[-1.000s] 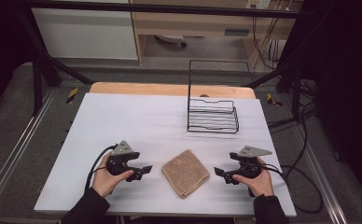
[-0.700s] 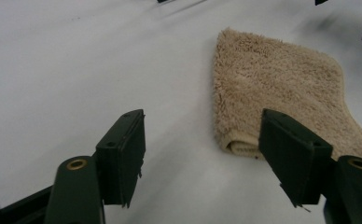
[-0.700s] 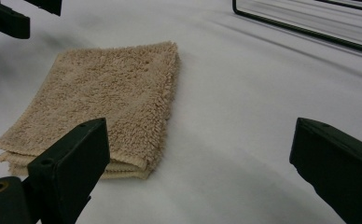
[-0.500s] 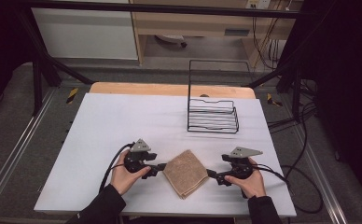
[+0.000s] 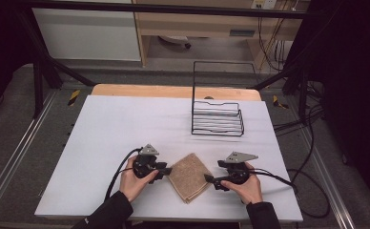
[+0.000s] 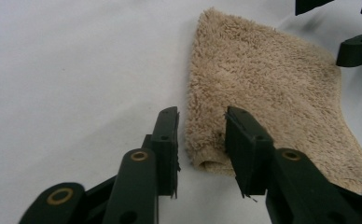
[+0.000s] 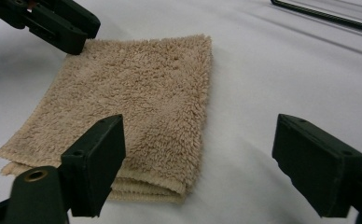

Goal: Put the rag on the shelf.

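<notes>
A folded tan towel (image 5: 189,176) lies flat on the white surface (image 5: 111,129), in front of the black wire rack (image 5: 217,117). The left hand-held gripper (image 6: 201,140) straddles the towel's left corner, jaws narrowly parted, not yet closed. The right hand-held gripper (image 7: 198,154) sits at the towel's right edge, jaws spread wide.

One beige terry towel (image 5: 189,176), folded into a square of several layers, lies flat on the white table (image 5: 126,124). It sits turned diamond-wise near the table's front edge, about midway along it. Layered folded edges show at one corner.
</notes>
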